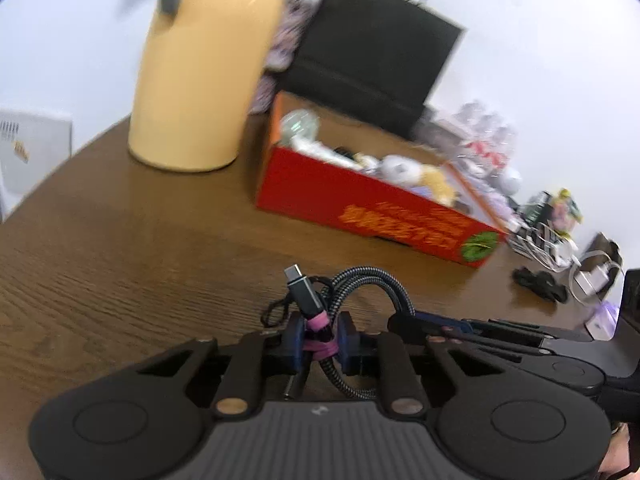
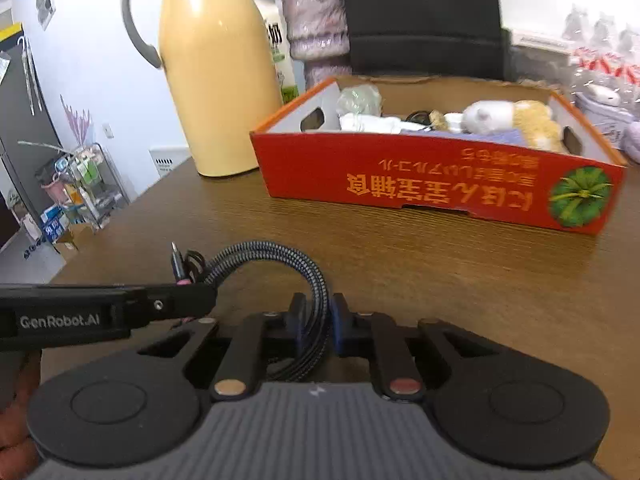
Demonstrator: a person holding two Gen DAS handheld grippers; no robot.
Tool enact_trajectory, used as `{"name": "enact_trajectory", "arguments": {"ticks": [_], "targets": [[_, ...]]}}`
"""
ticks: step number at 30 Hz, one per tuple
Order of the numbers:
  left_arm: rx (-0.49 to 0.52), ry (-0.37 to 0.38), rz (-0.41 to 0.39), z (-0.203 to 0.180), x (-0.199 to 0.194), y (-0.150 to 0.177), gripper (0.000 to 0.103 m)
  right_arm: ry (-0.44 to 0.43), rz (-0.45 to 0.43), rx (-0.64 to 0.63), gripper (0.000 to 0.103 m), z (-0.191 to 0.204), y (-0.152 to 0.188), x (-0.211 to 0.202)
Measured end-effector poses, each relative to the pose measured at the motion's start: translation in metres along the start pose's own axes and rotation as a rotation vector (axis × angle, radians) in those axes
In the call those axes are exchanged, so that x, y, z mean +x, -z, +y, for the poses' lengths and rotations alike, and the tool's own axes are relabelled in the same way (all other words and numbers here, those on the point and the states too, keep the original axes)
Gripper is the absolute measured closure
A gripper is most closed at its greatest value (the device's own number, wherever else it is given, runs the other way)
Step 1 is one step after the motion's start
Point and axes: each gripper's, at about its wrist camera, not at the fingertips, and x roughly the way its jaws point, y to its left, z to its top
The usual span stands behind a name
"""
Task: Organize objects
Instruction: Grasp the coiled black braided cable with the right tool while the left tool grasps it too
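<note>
Braided grey-and-black cable (image 1: 360, 280), coiled and tied with a pink band (image 1: 318, 326), is gripped by both grippers at the lower centre of each wrist view, over a brown wood-grain table (image 1: 120, 272).

In the left wrist view, the left gripper (image 1: 319, 342) is seen nearly closed, its blue pads (image 1: 295, 340) pressed on the bundle at the pink band. A grey plug (image 1: 298, 284) is seen sticking up above the pads. The right gripper (image 1: 460, 326) enters from the right edge and is clamped on the loop just beside the left one.

In the right wrist view, the right gripper (image 2: 318, 324) is seen nearly closed on several strands of the cable (image 2: 280, 258), which arches up and leftward. The left gripper (image 2: 176, 304) enters from the left edge, with the plug (image 2: 177, 260) just above its tip.

A red cardboard box (image 2: 420, 176) with orange lettering is noted in the upper right centre of both views, well apart from the cable. Soft toys (image 2: 508, 118) and small white items are seen lying in it. A yellow thermos jug (image 2: 218, 80) with a grey handle stands just left of the box. A black bag (image 1: 372, 48) is seen behind the box.
</note>
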Motion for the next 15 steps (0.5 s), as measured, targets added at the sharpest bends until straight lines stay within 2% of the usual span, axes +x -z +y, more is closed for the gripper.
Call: {"name": "enact_trajectory", "arguments": {"ticks": [4,8,11,15], "targets": [[0.064,0.05,-0.037,-0.031,-0.041,0.024,0.088,0.031,-0.068,0.002,0.09,0.007,0.021,-0.056],[0.115,0.095,-0.037,-0.06,-0.074,0.059,0.088,0.061,-0.107,0.046,0.09,0.01,0.059,-0.116],[0.137,0.12,-0.017,-0.073,-0.084,0.074,0.088,0.095,-0.116,0.075,0.09,0.013,0.087,-0.148],[0.164,0.125,-0.015,-0.088,-0.085,0.079,0.088,0.109,-0.125,0.102,0.09,0.006,0.1,-0.166]]}}
